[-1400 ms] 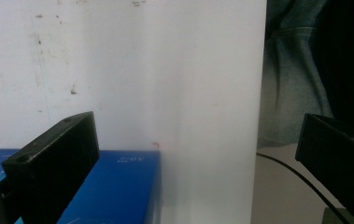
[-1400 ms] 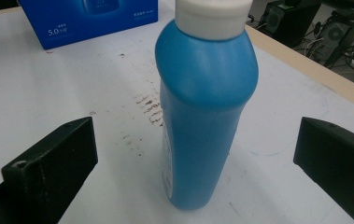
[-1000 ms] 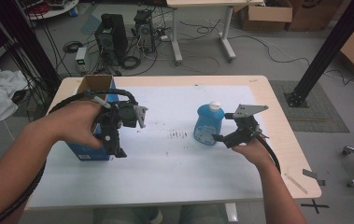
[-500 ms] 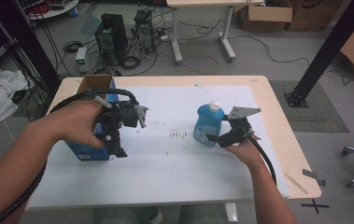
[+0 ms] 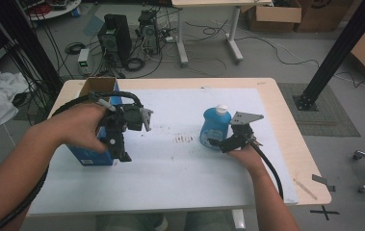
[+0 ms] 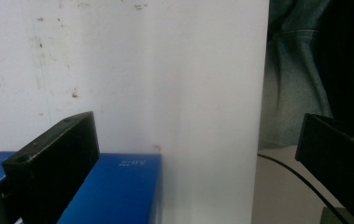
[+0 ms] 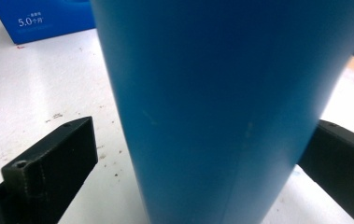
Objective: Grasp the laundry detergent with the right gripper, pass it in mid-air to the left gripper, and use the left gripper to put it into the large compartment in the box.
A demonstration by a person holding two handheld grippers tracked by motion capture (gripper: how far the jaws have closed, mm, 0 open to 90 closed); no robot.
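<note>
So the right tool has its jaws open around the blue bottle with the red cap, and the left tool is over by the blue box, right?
Not quite: the blue bottle has a white cap, as the high view shows. The rest holds: the right tool is open around it, and the left tool is by the blue box.

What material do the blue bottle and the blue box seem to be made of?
The blue bottle looks like translucent, smooth plastic: light glows through its body and it has a white cap. The blue box looks like printed cardboard: brown open flaps, matte blue sides.
</note>
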